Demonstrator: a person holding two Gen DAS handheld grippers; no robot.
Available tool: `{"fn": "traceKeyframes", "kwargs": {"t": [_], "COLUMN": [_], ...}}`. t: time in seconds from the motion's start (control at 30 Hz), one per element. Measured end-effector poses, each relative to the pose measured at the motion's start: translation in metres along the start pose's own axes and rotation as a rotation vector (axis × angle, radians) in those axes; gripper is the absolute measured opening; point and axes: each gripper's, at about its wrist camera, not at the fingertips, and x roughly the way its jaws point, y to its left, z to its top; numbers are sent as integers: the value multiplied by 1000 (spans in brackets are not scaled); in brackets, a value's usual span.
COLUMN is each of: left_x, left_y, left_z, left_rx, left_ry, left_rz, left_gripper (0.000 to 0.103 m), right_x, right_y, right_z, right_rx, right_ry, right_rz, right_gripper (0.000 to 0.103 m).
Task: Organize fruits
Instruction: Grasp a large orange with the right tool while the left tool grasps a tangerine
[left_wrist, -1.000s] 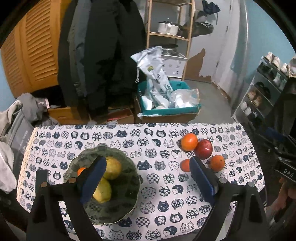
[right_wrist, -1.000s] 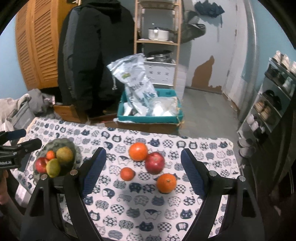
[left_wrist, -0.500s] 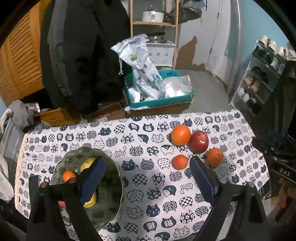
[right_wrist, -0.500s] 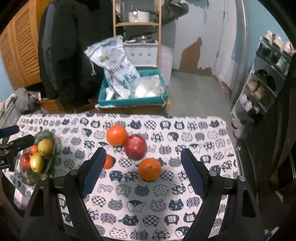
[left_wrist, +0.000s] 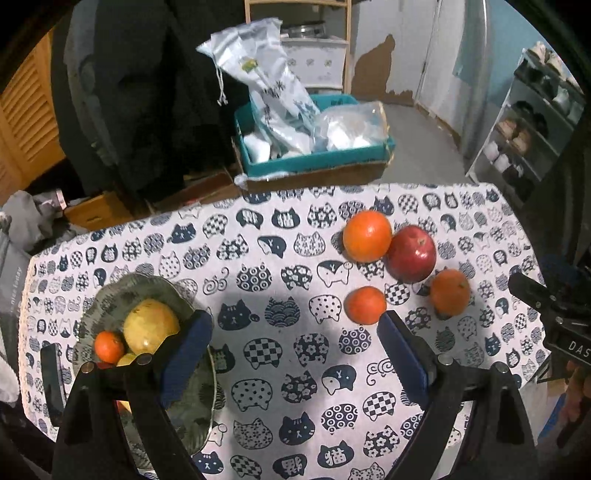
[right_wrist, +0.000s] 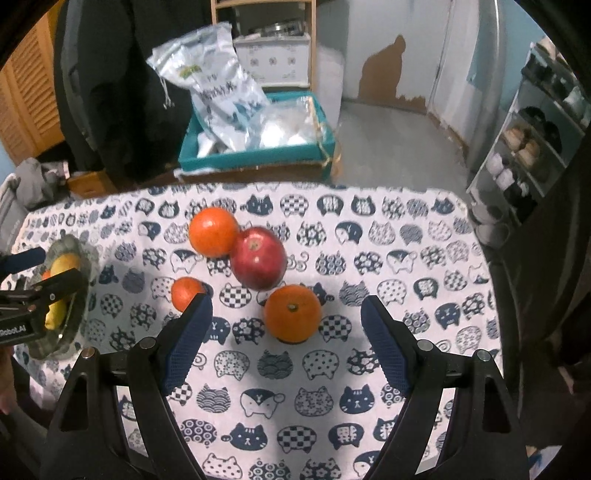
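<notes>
Both grippers, left (left_wrist: 291, 343) and right (right_wrist: 284, 328), wide and empty above bench (right_wrist: 406, 229); nearest orange (right_wrist: 293, 313) just right-front of bowl's (left_wrist: 110, 306) neighbours: best centred between right pads before closing gently.

Readable lettering
I read "DAS" on the right claw (left_wrist: 569, 345) and "RobotAI" on the left claw (right_wrist: 22, 330)

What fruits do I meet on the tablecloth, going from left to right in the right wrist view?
Small orange → large orange at the back → red apple → orange at the front.
</notes>
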Motion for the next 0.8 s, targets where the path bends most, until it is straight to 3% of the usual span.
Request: {"fn": "traceKeyframes", "kwargs": {"t": [0.47,0.8], "left_x": [65,90], "left_y": [-4,-12], "left_z": [-4,-4], "left_rx": [-23,-37], "left_ry": [107,147], "left_rz": [-1,-25], "left_gripper": [93,93], "right_x": [91,133], "right_y": [-11,-13], "right_z": [-10,-19], "right_rx": [57,65], "right_ry": [181,238], "right_rz": [15,28], "right_gripper": [83,81]}}
